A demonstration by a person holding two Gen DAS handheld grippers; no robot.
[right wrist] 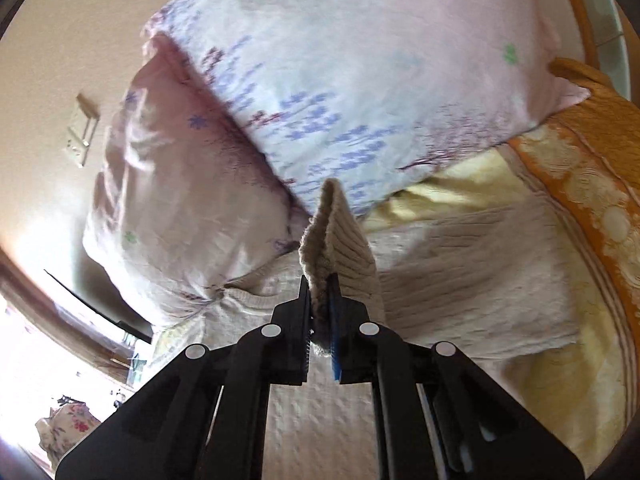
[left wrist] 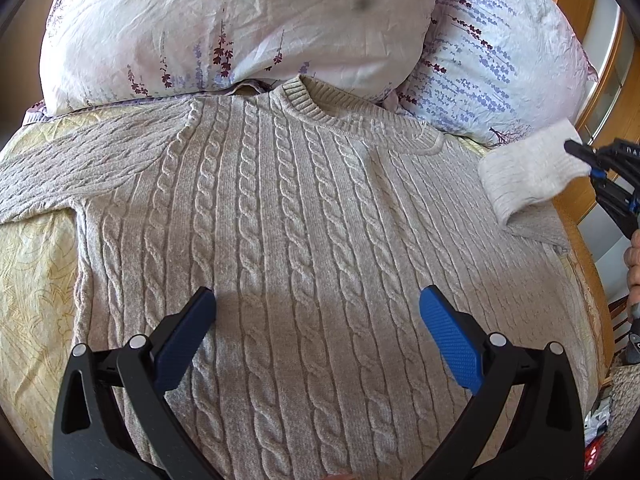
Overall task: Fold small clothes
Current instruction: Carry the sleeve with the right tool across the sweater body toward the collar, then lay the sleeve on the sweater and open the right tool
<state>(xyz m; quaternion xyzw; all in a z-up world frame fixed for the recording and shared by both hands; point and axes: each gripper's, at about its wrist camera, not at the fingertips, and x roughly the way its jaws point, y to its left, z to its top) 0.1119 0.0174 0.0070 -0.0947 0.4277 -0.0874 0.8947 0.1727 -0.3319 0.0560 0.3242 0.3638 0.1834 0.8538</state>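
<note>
A beige cable-knit sweater (left wrist: 280, 208) lies flat, front up, on the bed, collar toward the pillows. My left gripper (left wrist: 316, 308) hovers open over its lower middle, nothing between the blue pads. At the right edge of the left wrist view my right gripper (left wrist: 588, 160) is shut on the cuff of the sweater's right sleeve (left wrist: 528, 172), which is lifted and folded back off the bed. In the right wrist view the ribbed cuff (right wrist: 340, 236) sticks up from between the pressed jaws of the right gripper (right wrist: 320, 292), with the sweater body (right wrist: 460, 280) below.
Two floral pillows (left wrist: 240, 28) (left wrist: 500, 60) lean at the head of the bed, just behind the collar. A yellow patterned bedspread (left wrist: 32, 280) covers the mattress. A wooden bed frame (left wrist: 580, 232) runs along the right side, where a person's hand (left wrist: 632, 272) holds the right gripper.
</note>
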